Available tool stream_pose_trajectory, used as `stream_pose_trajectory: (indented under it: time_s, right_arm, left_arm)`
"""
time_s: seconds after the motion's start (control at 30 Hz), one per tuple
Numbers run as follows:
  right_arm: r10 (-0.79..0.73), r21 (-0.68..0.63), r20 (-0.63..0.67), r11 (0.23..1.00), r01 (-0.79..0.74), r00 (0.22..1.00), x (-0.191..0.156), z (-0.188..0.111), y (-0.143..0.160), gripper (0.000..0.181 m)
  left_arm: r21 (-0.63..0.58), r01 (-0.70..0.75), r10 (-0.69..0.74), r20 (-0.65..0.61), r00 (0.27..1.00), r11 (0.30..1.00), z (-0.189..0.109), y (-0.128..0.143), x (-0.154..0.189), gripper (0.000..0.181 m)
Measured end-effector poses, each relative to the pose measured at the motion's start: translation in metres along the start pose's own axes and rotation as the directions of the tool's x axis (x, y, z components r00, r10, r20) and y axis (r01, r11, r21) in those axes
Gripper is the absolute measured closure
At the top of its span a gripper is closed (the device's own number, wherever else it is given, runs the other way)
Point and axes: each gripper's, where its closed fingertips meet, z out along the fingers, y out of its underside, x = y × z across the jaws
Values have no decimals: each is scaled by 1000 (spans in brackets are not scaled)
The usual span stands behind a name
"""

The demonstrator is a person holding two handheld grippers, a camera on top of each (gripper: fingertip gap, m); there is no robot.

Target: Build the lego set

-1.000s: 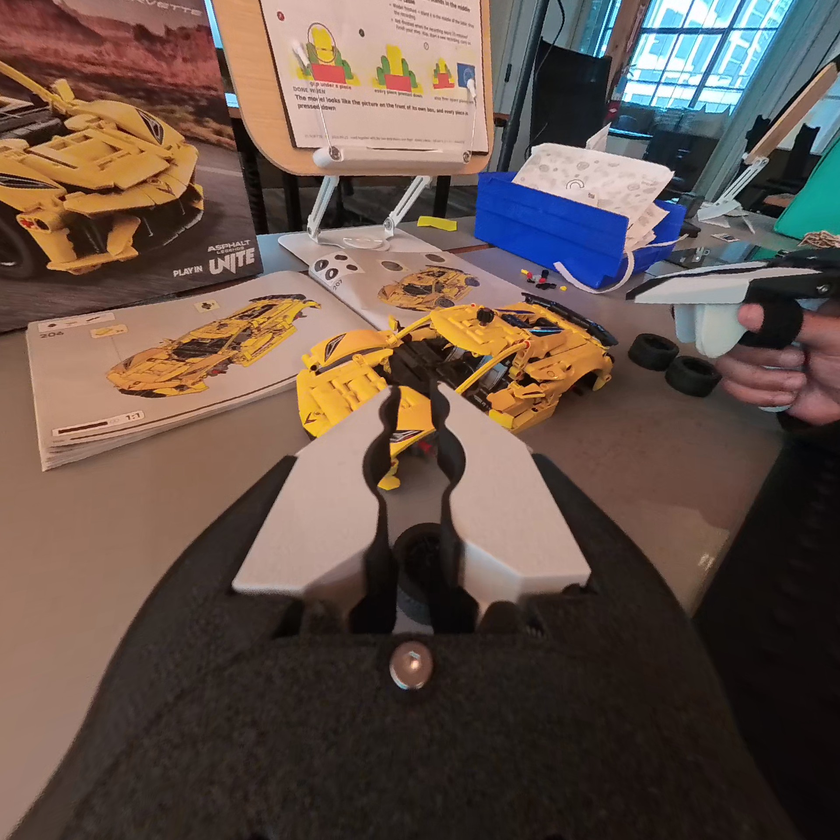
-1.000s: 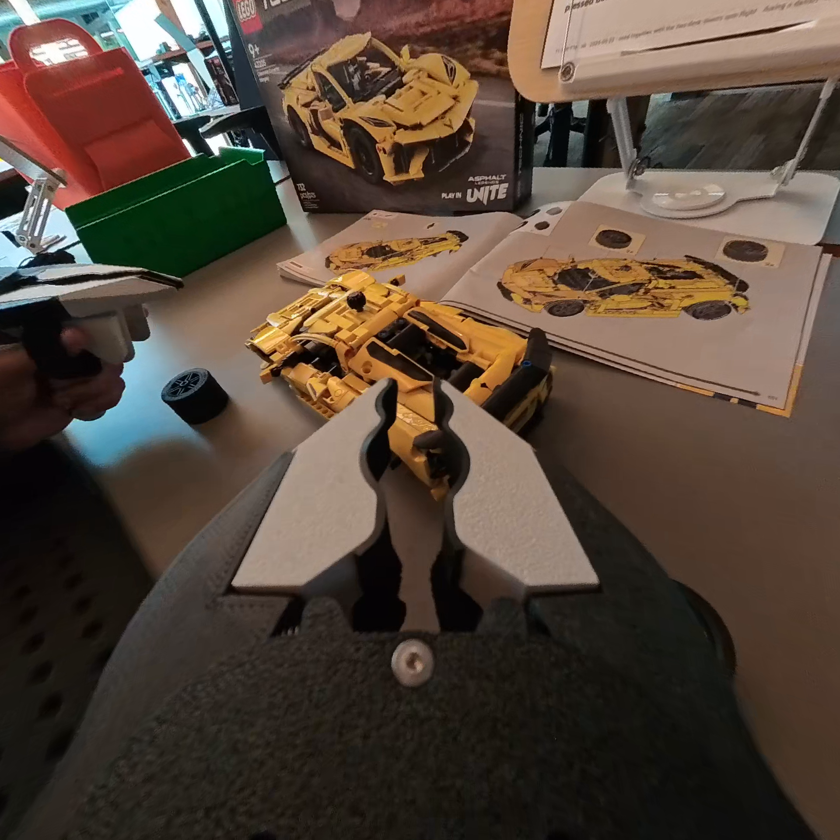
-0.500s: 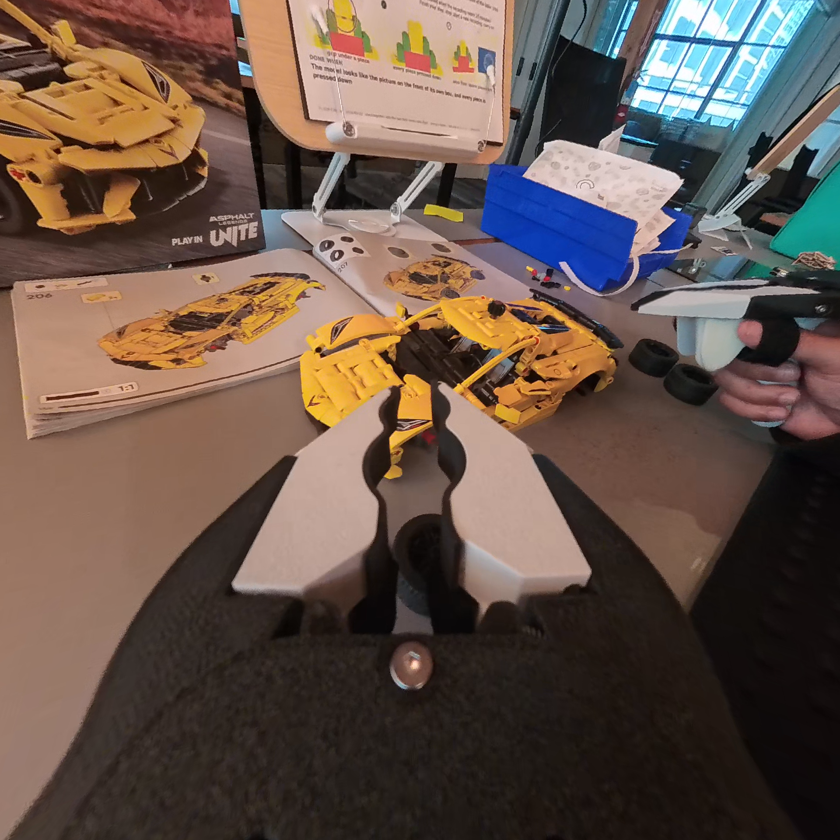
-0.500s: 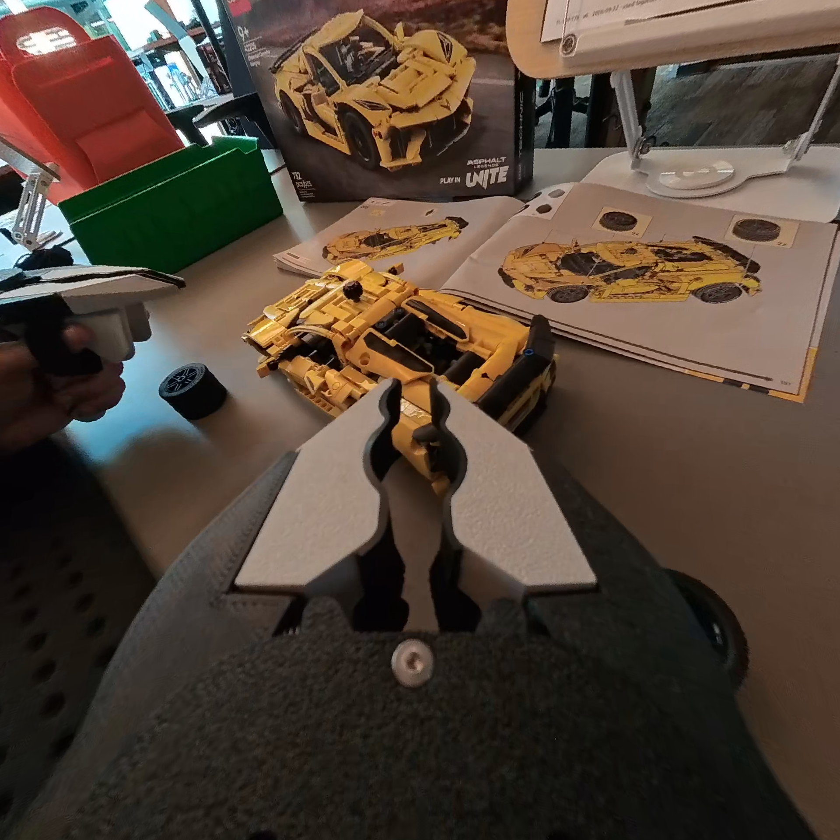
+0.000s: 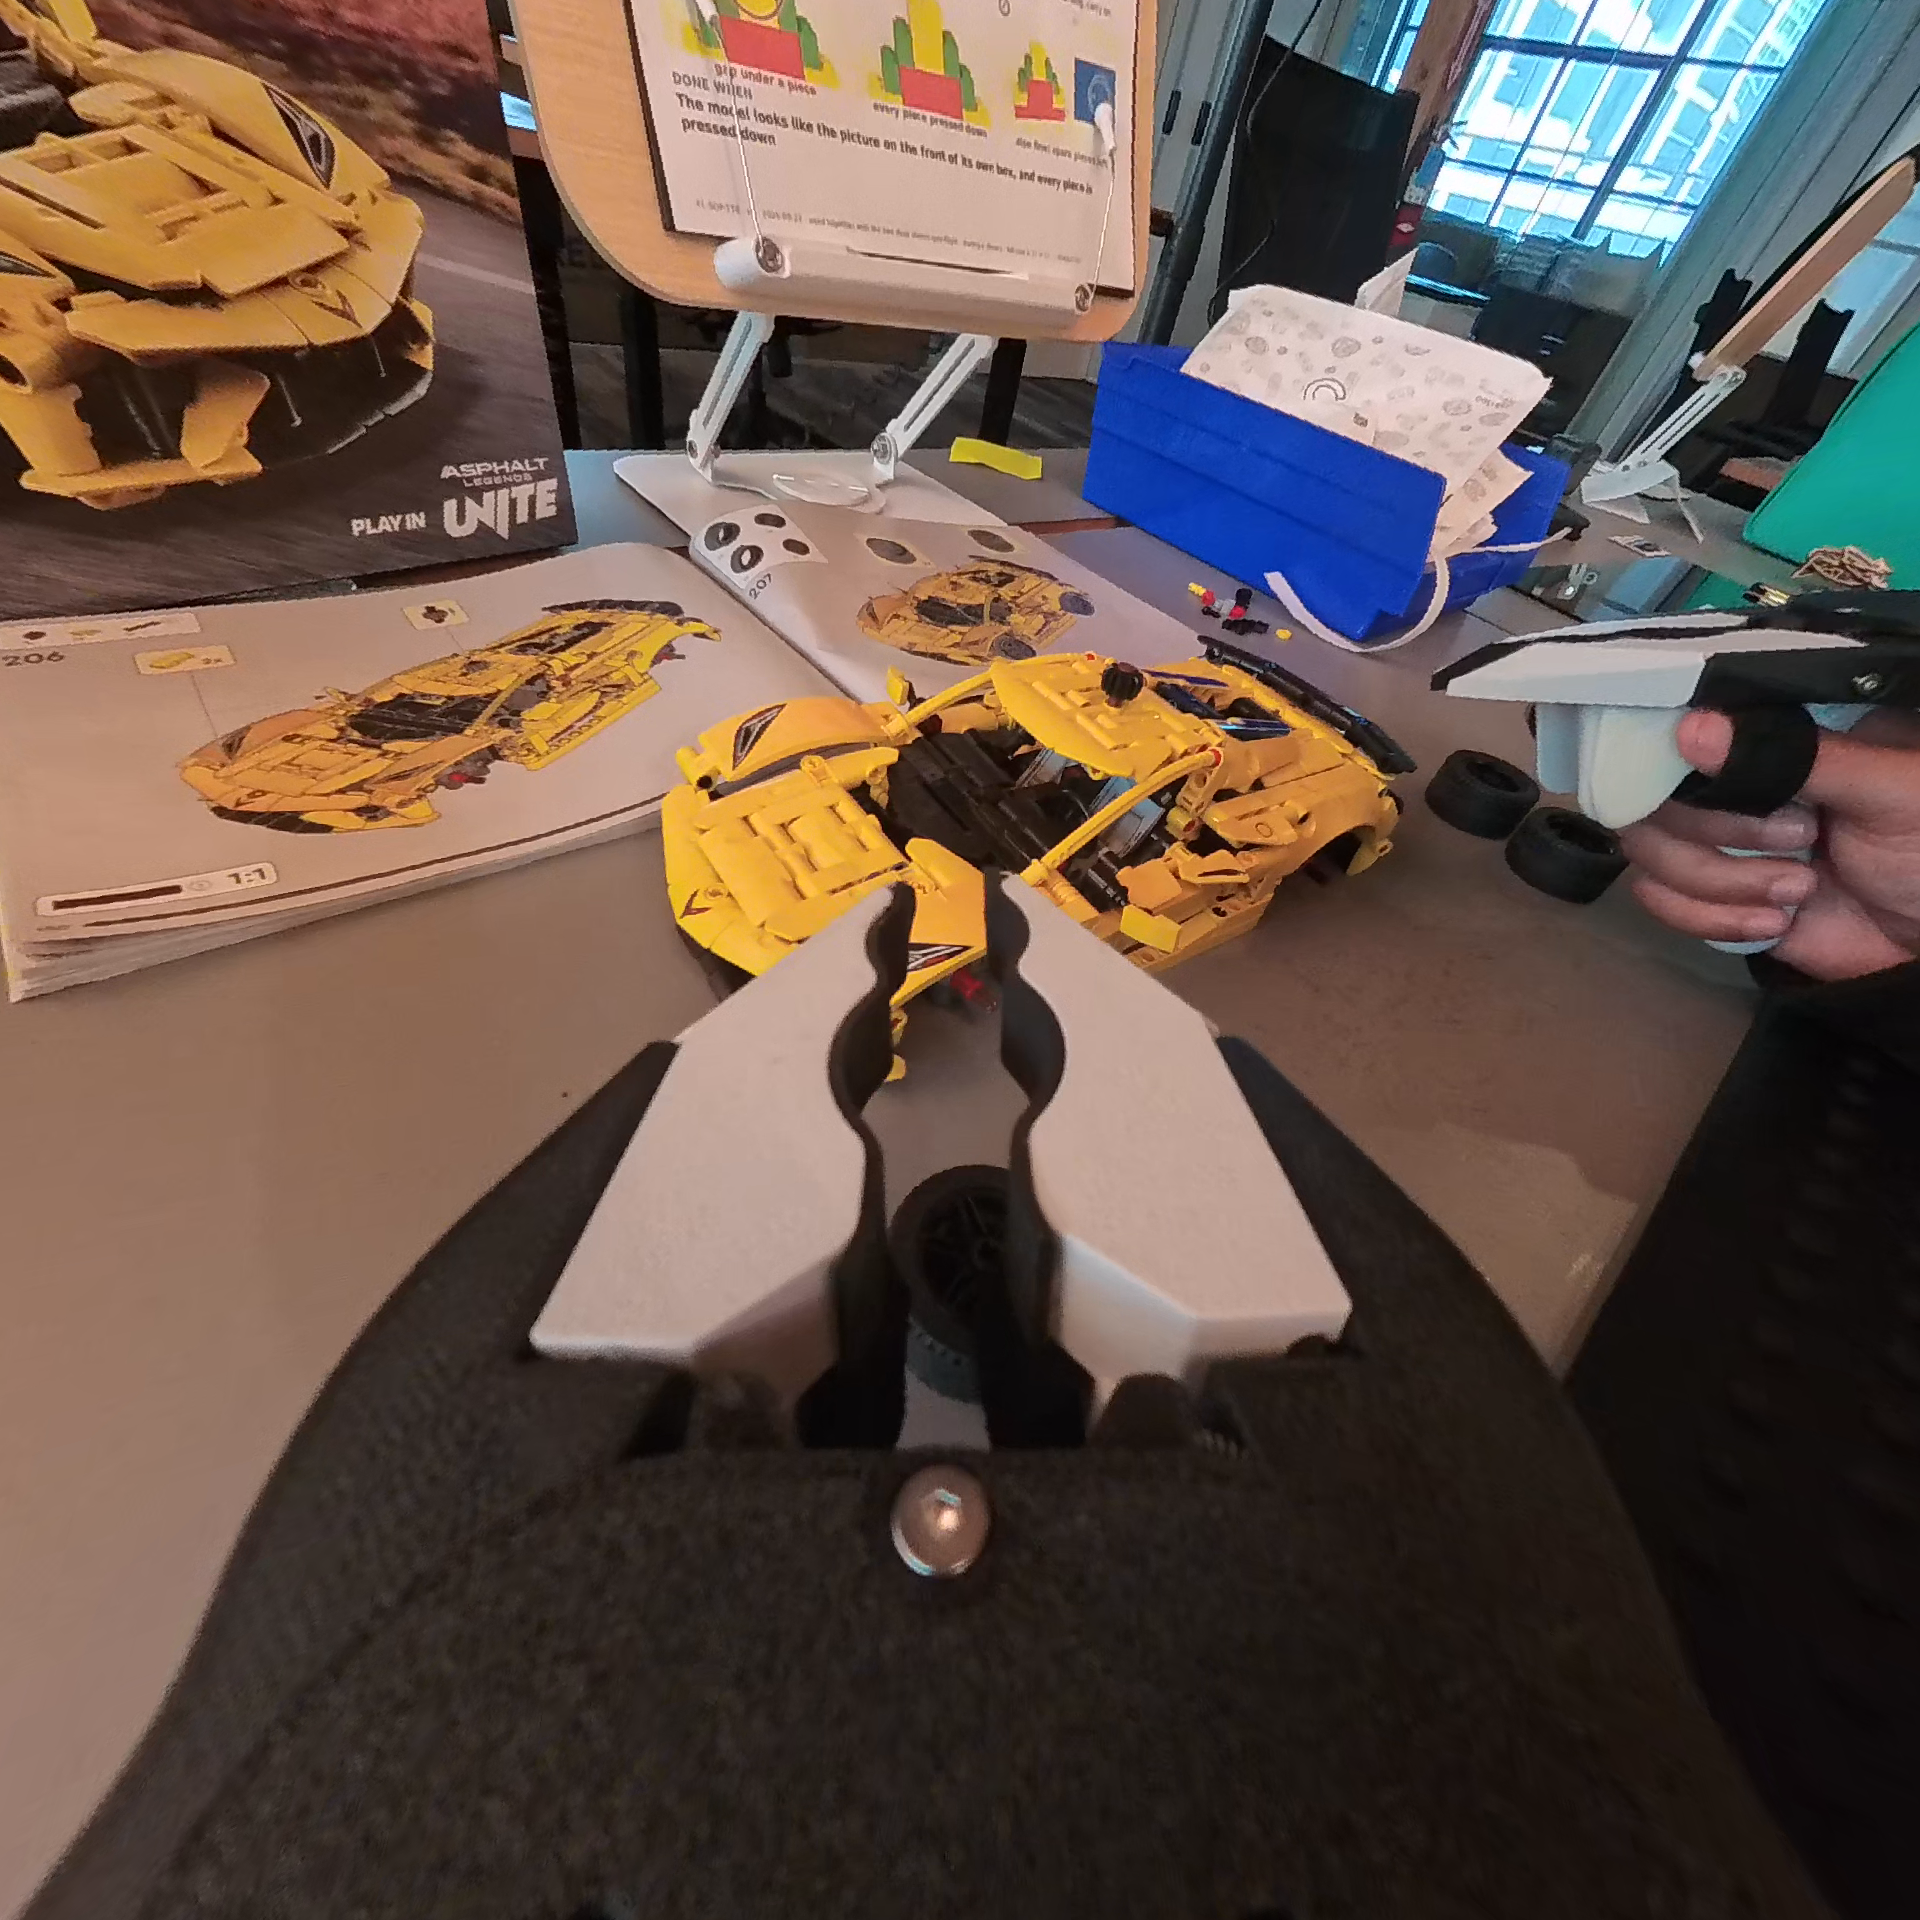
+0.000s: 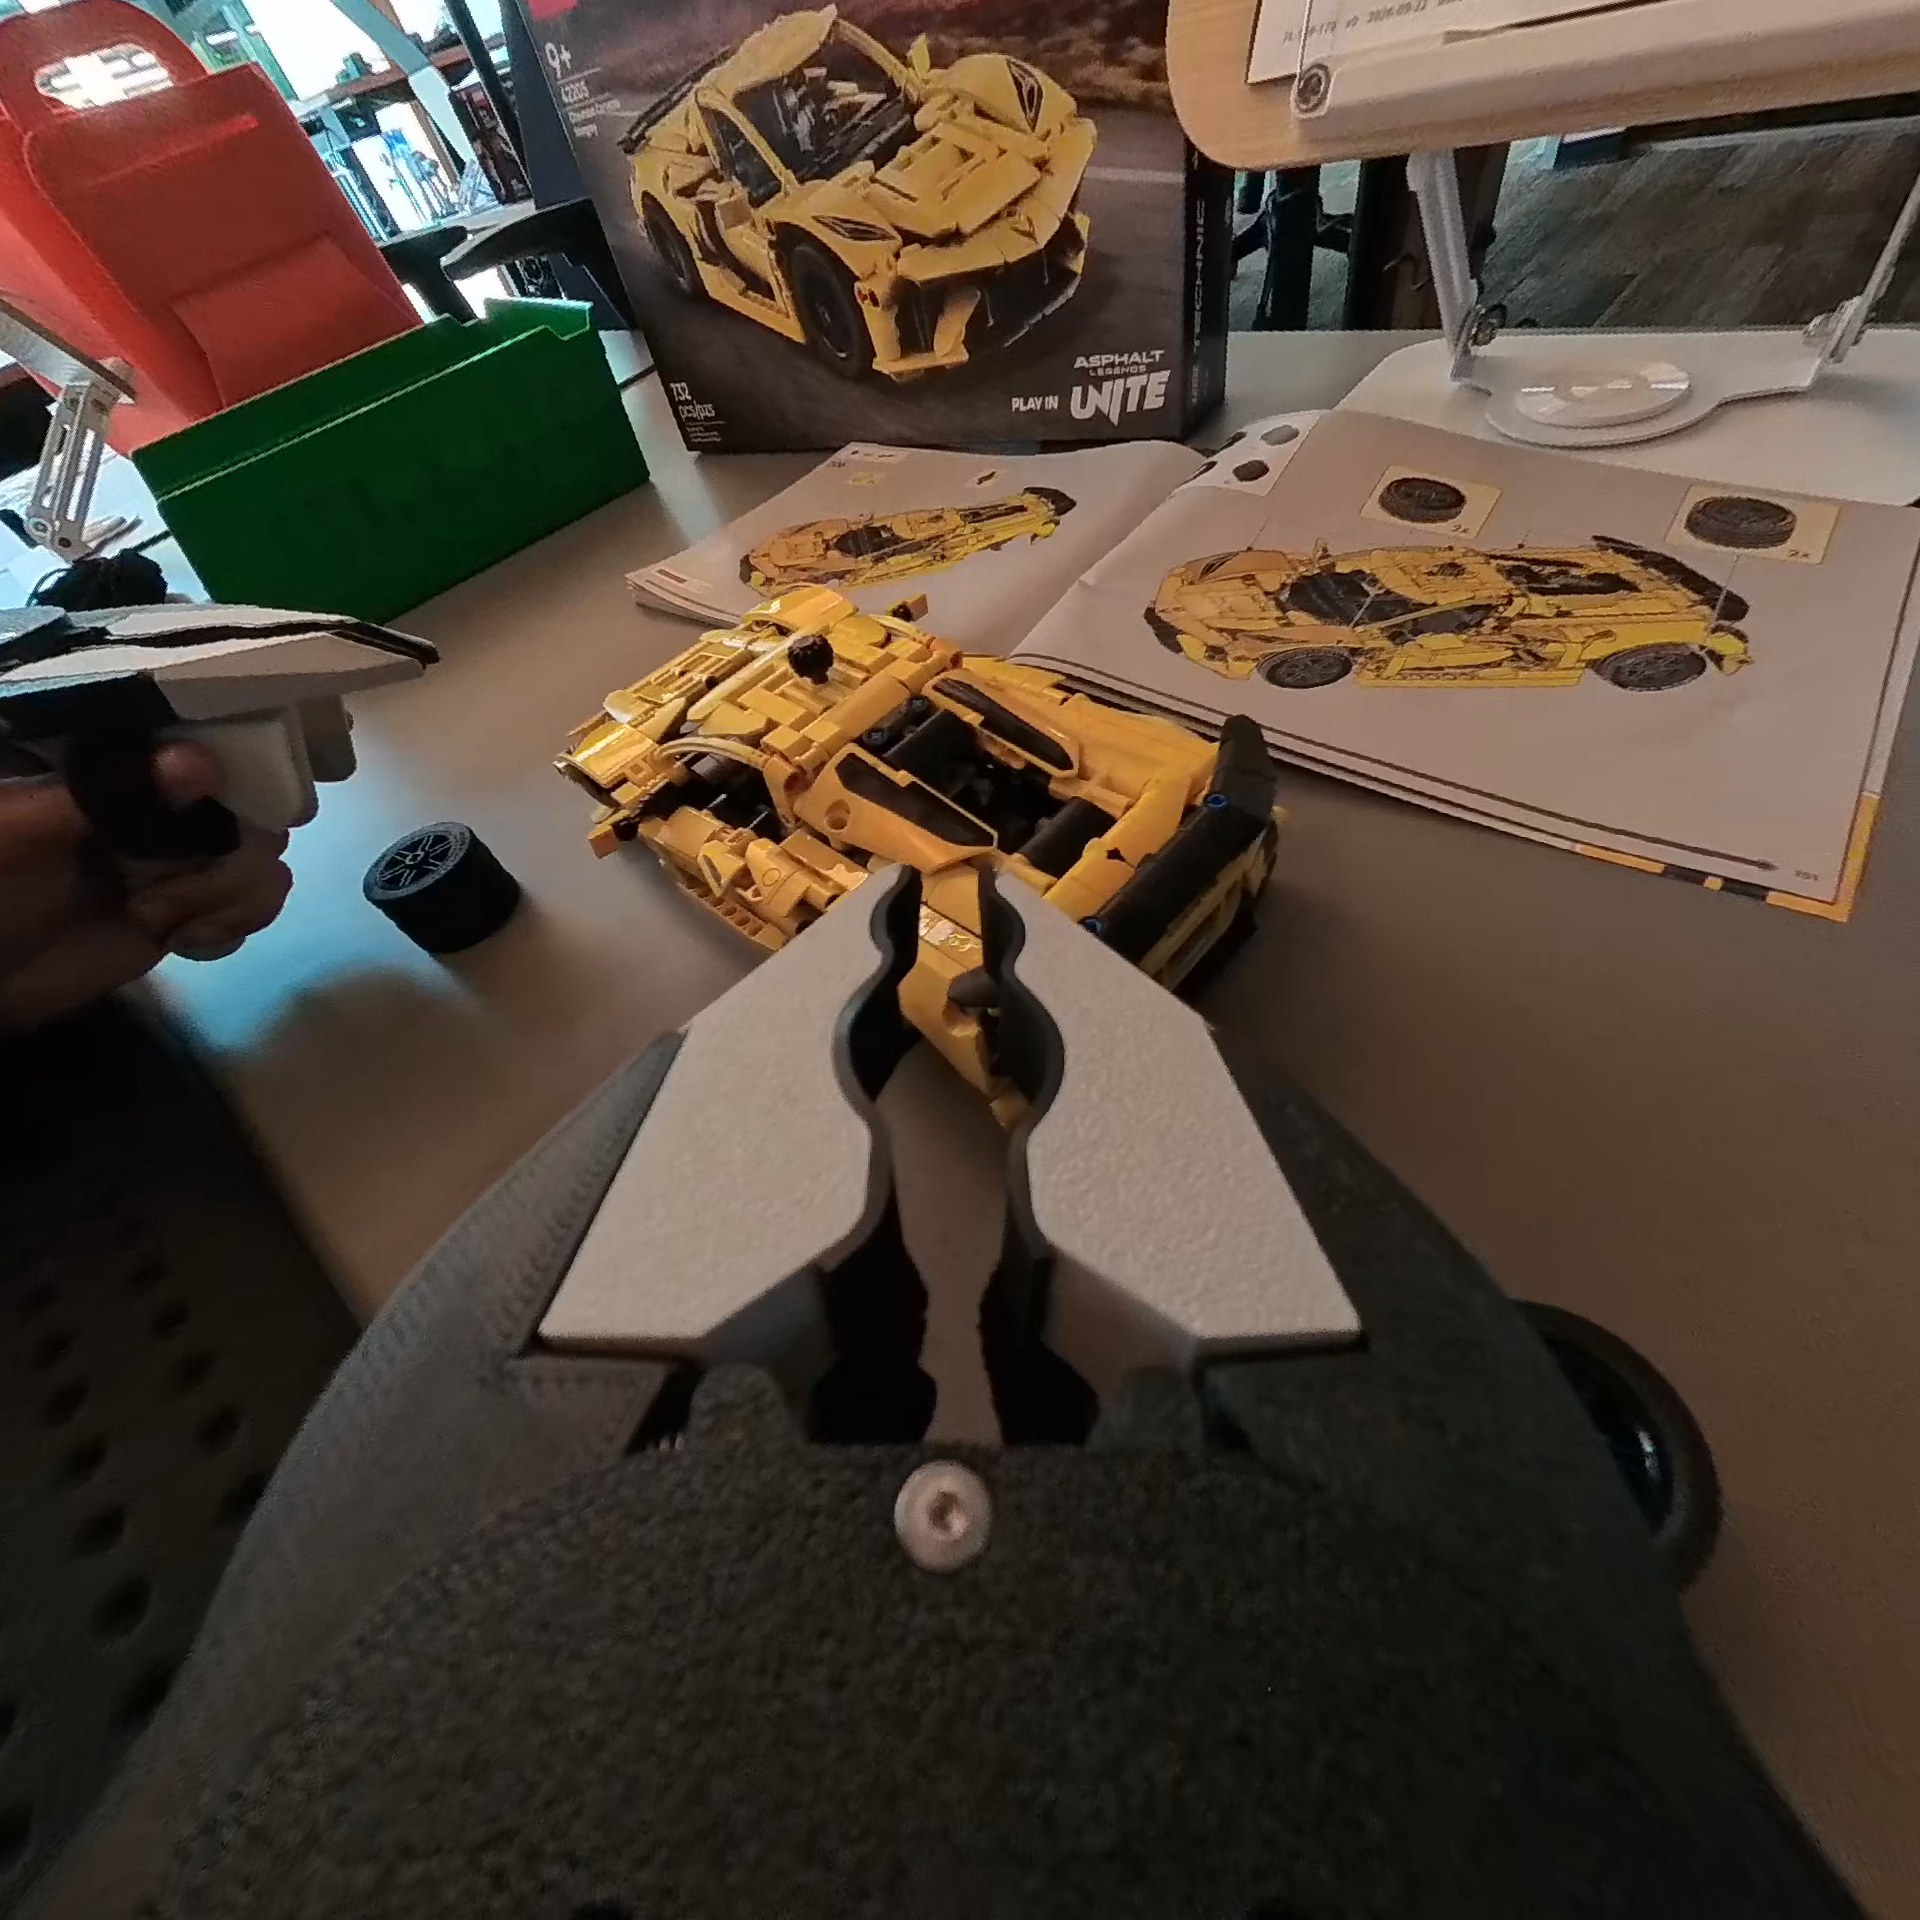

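the grey counter (image 5: 312, 1195) carries everything. at its back stand the set's box (image 6: 914, 208) and a document stand (image 5: 831, 260); a blue bin (image 5: 1247, 488) sits to one side, a green bin (image 6: 395, 468) to the other. the open instruction booklet (image 5: 312, 748) lies flat just behind the model.

the yellow car (image 5: 1039, 821) sits mid-counter, resting on its underside with no wheels fitted. it looks light but brittle: many thin panels, hinged flaps and a slim arched beam that would likely pop off under a squeeze. the safer hold, i judge, is low on the stiff chassis sides or the black rear block (image 6: 1226, 821), never the roof panels or the small black knob on top.

four wheels lie loose: a pair (image 5: 1522, 821) just beside the car's rear, one (image 6: 442, 883) near its nose, and one (image 5: 956, 1247) seen on the counter through the gap below the left tongs (image 5: 945, 914). the rubber tyres should grip well and tolerate a firm pinch across the tread.

the left tongs are narrow, a slim gap between the tips, holding nothing, aimed at the car's front corner. the right tongs (image 6: 951, 894) are likewise narrow and empty, pointed at the rear flank. both hover just short of the model.
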Motion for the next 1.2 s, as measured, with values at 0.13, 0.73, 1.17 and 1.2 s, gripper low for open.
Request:
stream_pose_trajectory:
  time_s: [0.13, 0.73, 1.17, 1.2]
  right_arm:
    - [-1, 4, 1, 1000, 1, 1000, 0, 0, 0, 171]
    - [-15, -7, 7, 1000, 16, 1000, -2, 2, 2, 172]
    - [-75, 65, -31, 995, 76, 997, 3, -3, -10, 168]
    - [-98, 53, -38, 994, 100, 994, 2, -2, -8, 168]
  left_arm:
    - [1, 0, 0, 1, 1000, 1000, 0, 0, 0, 167]
    - [-13, 3, -3, 6, 1000, 1000, 1, 3, -2, 167]
    - [62, 165, -164, -24, 986, 984, -7, -8, -18, 167]
    - [62, 169, -168, -28, 985, 984, -7, -8, -17, 167]
